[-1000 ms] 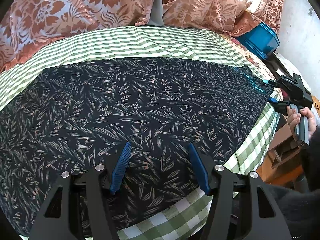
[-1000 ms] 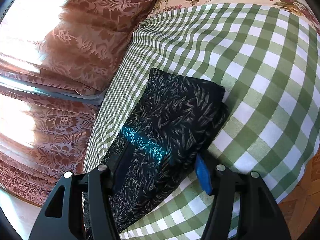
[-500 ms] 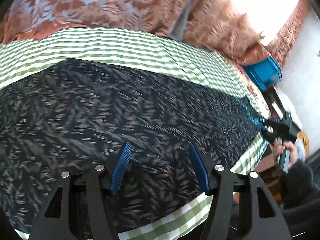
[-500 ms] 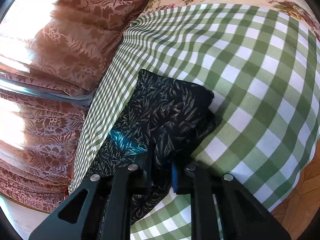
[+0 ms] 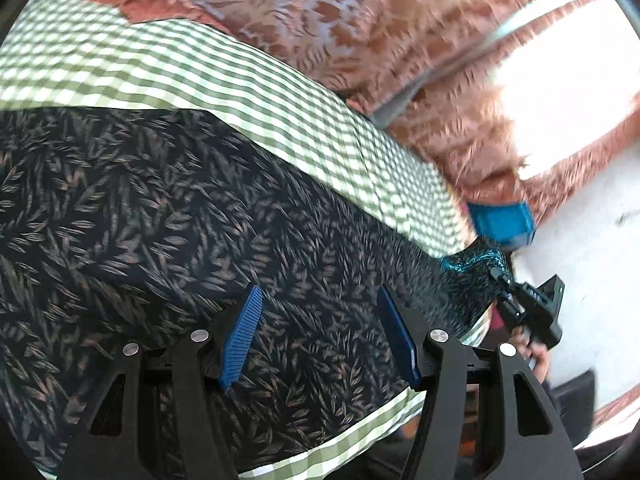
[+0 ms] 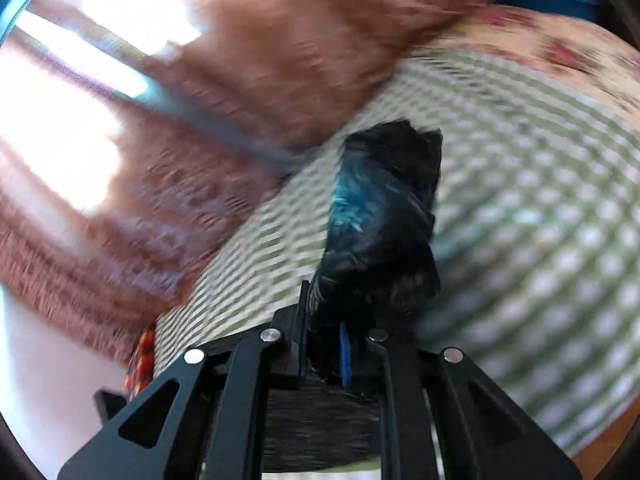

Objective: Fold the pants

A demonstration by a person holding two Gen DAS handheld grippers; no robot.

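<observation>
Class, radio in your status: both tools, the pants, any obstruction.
Left tool open over pants. Right tool shut on pants end, lifted off checked cloth. Nothing in the way.

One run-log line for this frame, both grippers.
left gripper: open, over pants | right gripper: shut on pants end, lifted off checked cloth | phase: fold start
</observation>
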